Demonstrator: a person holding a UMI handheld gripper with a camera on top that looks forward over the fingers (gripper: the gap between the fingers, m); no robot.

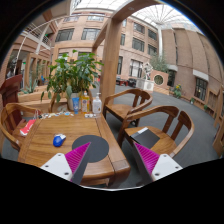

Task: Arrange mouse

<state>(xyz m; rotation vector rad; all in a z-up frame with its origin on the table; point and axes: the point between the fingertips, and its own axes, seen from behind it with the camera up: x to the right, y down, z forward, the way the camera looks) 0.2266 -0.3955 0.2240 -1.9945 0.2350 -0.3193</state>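
Note:
A small blue and white mouse (59,140) lies on the wooden table (45,132), left of a dark round mouse mat (93,146). My gripper (110,158) hovers above the table's near right corner. Its fingers are open and hold nothing. The left pad (77,157) shows over the mat's near edge. The right pad (147,158) shows over the chair to the right. The mouse is ahead and to the left of the left finger, apart from it.
A potted plant (72,72), bottles (85,102) and a red item (27,126) stand on the table. Wooden chairs stand to the right (165,128), behind (128,103) and to the left (10,118). A wooden pillar (110,50) rises behind.

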